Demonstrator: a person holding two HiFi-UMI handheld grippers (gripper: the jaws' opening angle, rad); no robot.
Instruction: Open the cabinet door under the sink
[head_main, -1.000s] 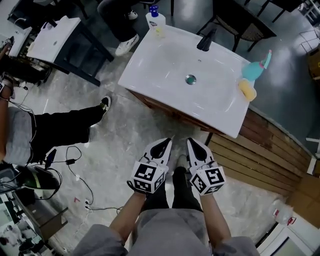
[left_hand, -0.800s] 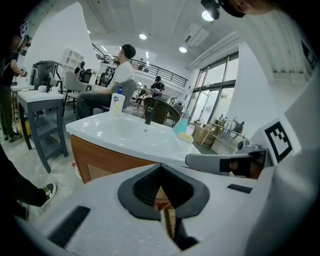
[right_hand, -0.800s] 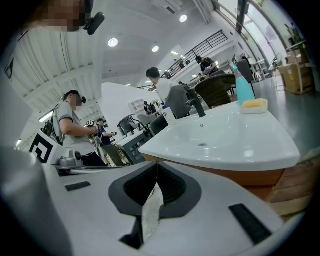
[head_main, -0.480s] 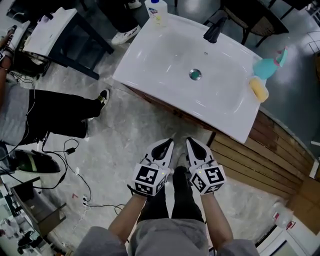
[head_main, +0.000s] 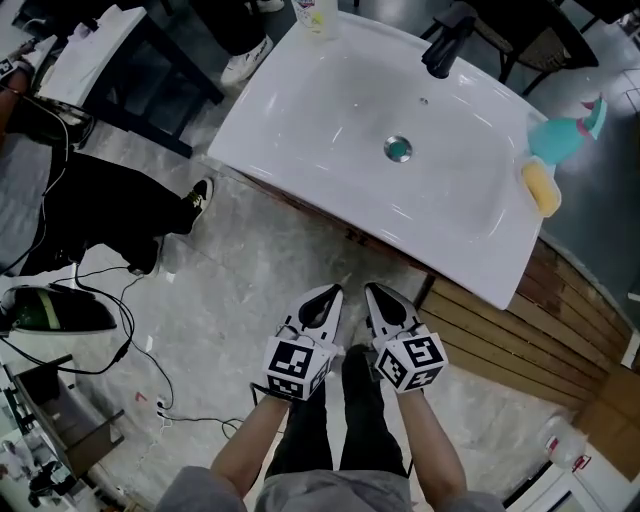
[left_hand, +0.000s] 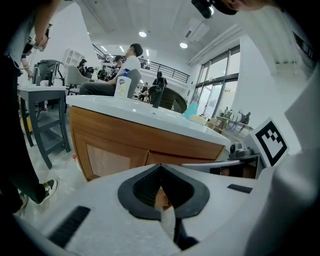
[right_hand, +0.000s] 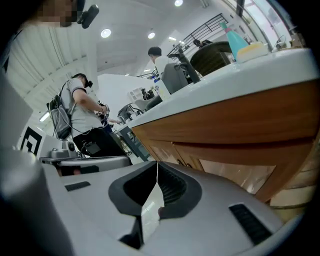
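Observation:
The white sink top (head_main: 330, 110) lies ahead of me in the head view, and only a thin strip of the wooden cabinet (head_main: 322, 217) shows under its near edge. My left gripper (head_main: 324, 294) and right gripper (head_main: 377, 293) hang side by side over the floor, short of the cabinet, both shut on nothing. In the left gripper view the cabinet's wooden door panels (left_hand: 112, 159) stand closed beyond the shut left gripper (left_hand: 160, 169). Past the shut right gripper (right_hand: 157, 166) in the right gripper view, the closed doors (right_hand: 235, 175) show under the counter.
A seated person's leg and shoe (head_main: 198, 196) reach in from the left, with cables (head_main: 110, 335) on the floor. A slatted wooden platform (head_main: 515, 335) lies to the right. On the sink stand a black tap (head_main: 445, 42), a teal bottle (head_main: 565, 138) and a yellow sponge (head_main: 543, 188).
The head view has drawn closer to the sink, which now fills more of the frame. Both grippers stay shut and side by side, a little lower in view.

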